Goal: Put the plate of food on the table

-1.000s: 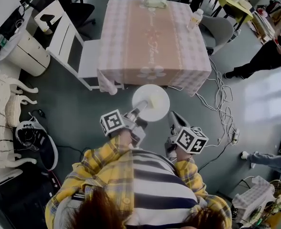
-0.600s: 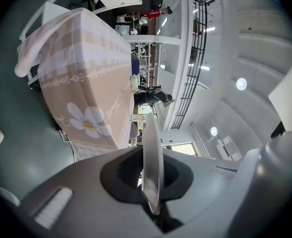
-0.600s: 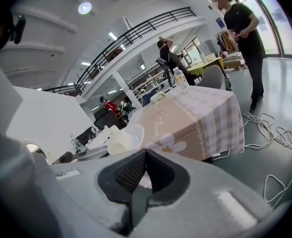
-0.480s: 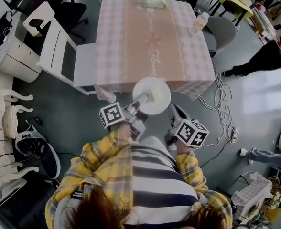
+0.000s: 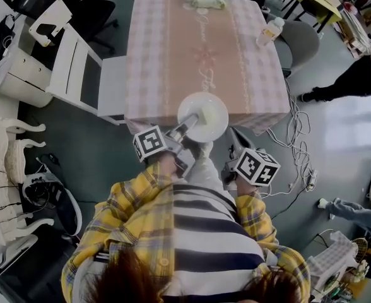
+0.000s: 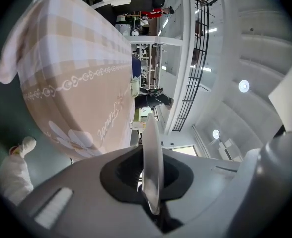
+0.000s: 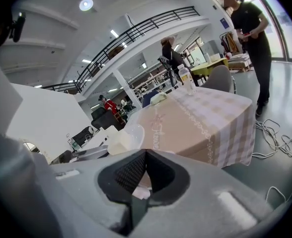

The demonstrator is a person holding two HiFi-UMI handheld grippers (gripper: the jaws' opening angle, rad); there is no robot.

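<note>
Hanging over the near edge of the counter (image 5: pixel 173 55), the white plate (image 5: pixel 202 117) carried a pale, yellowish piece of food (image 5: pixel 206 115) near its middle. In the head view its round outline overlapped the hem of the pink checked cloth. Whether the plate touched that cloth could not be told. The left gripper (image 5: pixel 187 128) held it by the rim nearest the person. In the left gripper view the plate (image 6: pixel 152 167) showed edge-on as a thin disc, pinched between the two fingers of that gripper (image 6: pixel 152 157). The right gripper (image 5: pixel 234 133) was just beside the plate on the right, apart from it. In its own view the fingers of the right gripper (image 7: pixel 146 151) met at the tips with nothing between them, and the plate (image 7: pixel 131 135) and the food (image 7: pixel 117 142) lay beyond, to the left.

Farther out on the counter stood a clear bottle (image 5: pixel 269 30) near the right corner, and a pale soft packet (image 5: pixel 206 0) lay at the far edge. A white chair (image 5: pixel 78 68) stood against the left side. White cables (image 5: pixel 296 137) trailed over the grey floor on the right, and a person in dark clothes (image 5: pixel 356 77) stood beyond them.
</note>
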